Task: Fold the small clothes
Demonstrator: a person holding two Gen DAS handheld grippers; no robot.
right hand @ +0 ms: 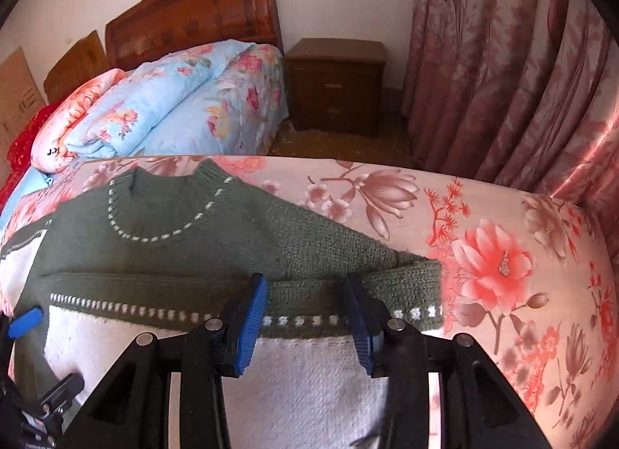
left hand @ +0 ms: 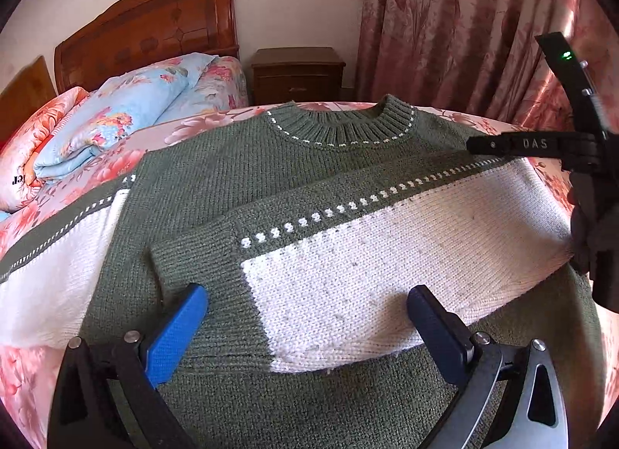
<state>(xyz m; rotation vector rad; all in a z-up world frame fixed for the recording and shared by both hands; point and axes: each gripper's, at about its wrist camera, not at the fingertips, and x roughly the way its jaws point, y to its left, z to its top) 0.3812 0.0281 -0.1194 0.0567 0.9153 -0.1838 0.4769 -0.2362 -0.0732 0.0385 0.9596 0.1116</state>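
The green-and-white sweater lies on the bed, one sleeve folded across its chest. The left claw gapes apart above it; the right claw stands half apart over the sleeve's fold near the bed's far edge, gripping nothing visible.

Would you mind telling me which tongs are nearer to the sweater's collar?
Right. The right tongs sit at the folded sleeve's fold, just below the collar. The left tongs hover open lower down the sweater, over the sleeve's cuff end.

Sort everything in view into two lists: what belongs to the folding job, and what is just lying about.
Part of the job:
- green and white sweater, one sleeve folded across its front
- left gripper
- right gripper
- bed it lies on

Just lying about:
- folded quilts
- nightstand
- curtain
- headboard
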